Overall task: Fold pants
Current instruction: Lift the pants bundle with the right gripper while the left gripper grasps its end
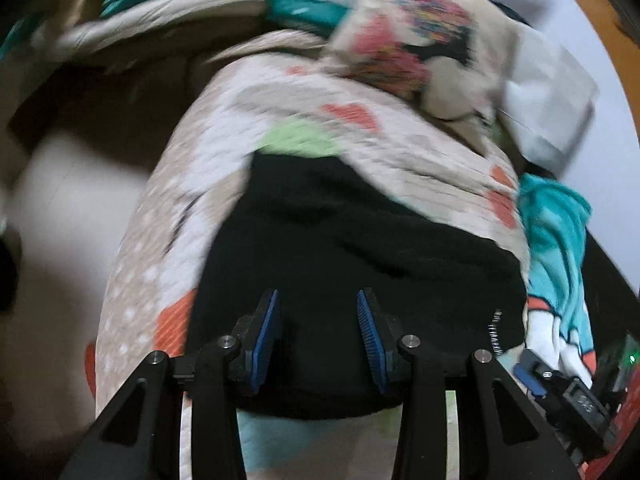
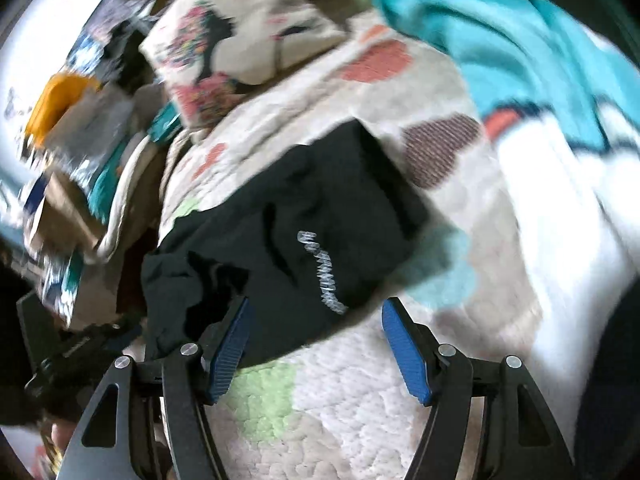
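Observation:
The black pants (image 1: 360,248) lie bunched in a folded heap on a quilted bedspread (image 1: 200,184) with hearts and coloured patches. In the right wrist view the pants (image 2: 296,216) show a pale printed logo (image 2: 320,272). My left gripper (image 1: 318,300) is open just above the pants, nothing between its blue pads. My right gripper (image 2: 316,308) is open at the near edge of the pants, its left finger (image 2: 228,344) over the black cloth, nothing held. The other gripper (image 1: 568,392) shows at the lower right of the left wrist view.
A patterned pillow (image 1: 420,40) lies at the head of the bed. A teal and white blanket (image 2: 520,60) lies to the right of the pants. The bed edge and floor (image 1: 68,200) are on the left. Cluttered boxes and an orange object (image 2: 56,104) lie left in the right wrist view.

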`<action>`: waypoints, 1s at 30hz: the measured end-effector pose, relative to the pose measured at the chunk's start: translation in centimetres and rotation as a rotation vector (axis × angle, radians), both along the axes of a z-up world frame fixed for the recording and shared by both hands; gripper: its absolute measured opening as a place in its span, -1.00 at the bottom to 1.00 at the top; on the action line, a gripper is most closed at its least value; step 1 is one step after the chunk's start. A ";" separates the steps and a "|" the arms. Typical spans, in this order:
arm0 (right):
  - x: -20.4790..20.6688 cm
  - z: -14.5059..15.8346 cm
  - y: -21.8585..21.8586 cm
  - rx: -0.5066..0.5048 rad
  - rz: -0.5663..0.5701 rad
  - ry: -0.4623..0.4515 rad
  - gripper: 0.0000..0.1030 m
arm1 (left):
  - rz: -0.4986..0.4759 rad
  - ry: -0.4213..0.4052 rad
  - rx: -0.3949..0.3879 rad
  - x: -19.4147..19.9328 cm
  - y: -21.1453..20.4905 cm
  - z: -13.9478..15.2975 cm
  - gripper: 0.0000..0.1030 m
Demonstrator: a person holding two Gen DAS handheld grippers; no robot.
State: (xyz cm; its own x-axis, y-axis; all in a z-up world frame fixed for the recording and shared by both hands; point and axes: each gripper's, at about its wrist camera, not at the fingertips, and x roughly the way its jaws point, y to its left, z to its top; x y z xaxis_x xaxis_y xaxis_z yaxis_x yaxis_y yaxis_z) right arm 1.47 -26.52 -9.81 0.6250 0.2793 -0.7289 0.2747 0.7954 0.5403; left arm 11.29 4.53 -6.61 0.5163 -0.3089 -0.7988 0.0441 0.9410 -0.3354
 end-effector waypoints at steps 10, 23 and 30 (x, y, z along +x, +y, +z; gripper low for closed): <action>1.8 -1.2 -1.1 -0.020 -0.063 -0.014 0.40 | -0.399 0.011 0.054 6.9 -18.1 0.6 -0.16; 4.6 -3.2 -1.0 -0.056 -0.072 -0.051 0.44 | -0.700 0.107 0.141 12.4 -28.4 -5.0 -0.14; 5.9 -2.6 -1.1 0.034 0.000 -0.064 -0.48 | -0.694 0.101 0.044 12.0 -25.4 -3.2 -0.47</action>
